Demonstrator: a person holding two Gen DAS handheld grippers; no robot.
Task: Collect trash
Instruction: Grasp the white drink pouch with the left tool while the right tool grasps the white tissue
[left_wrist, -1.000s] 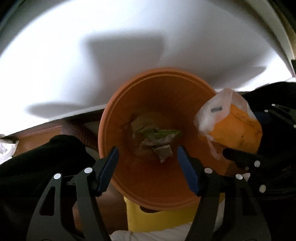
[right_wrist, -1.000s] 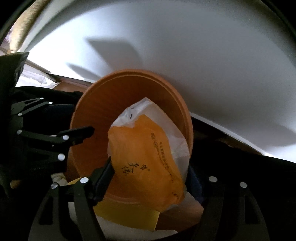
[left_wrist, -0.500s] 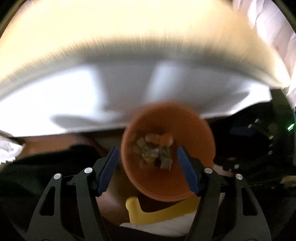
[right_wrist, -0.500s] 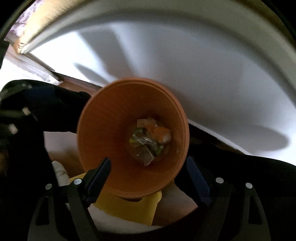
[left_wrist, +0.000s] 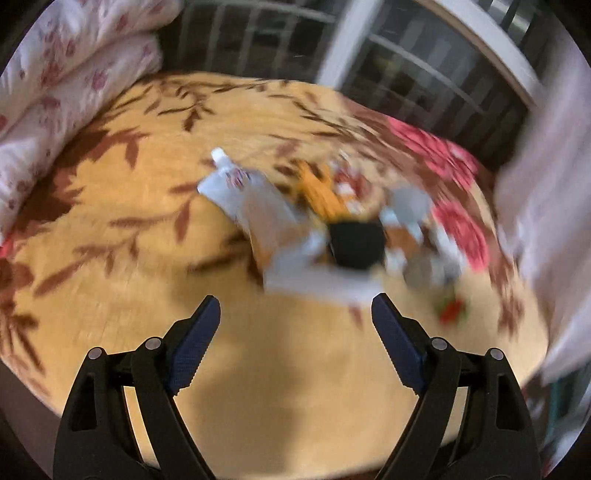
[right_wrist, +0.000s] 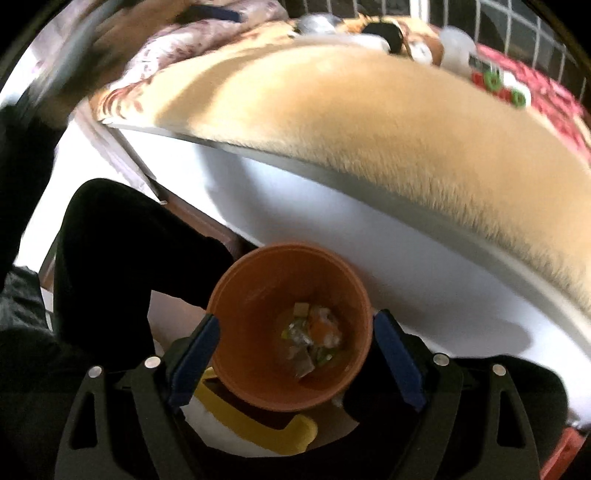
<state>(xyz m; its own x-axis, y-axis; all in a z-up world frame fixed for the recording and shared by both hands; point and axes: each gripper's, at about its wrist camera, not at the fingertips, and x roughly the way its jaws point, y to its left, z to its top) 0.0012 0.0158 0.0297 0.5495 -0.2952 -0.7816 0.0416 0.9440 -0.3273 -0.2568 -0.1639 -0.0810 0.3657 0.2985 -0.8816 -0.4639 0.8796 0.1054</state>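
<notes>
In the right wrist view an orange bin (right_wrist: 255, 302) stands on the floor beside the bed, with crumpled wrappers (right_wrist: 314, 339) at its bottom. My right gripper (right_wrist: 295, 358) is open and empty above the bin. In the left wrist view, blurred by motion, a pile of trash lies on the yellow blanket (left_wrist: 122, 229): a white pouch (left_wrist: 236, 188), an orange wrapper (left_wrist: 321, 192), a black object (left_wrist: 356, 243) and a small red-and-green scrap (left_wrist: 452, 310). My left gripper (left_wrist: 295, 325) is open and empty, short of the pile.
The bed's white side panel (right_wrist: 332, 221) rises behind the bin. A yellow object (right_wrist: 258, 424) lies under the bin's near side. A dark trouser leg (right_wrist: 122, 258) is left of the bin. Flowered pillows (left_wrist: 55, 92) lie at the bed's left; a barred window (left_wrist: 424, 59) is behind.
The orange packet held by my right gripper dropped into the bin, and that gripper has risen. My left gripper swung up from the bin to face the trash pile on the bed.
</notes>
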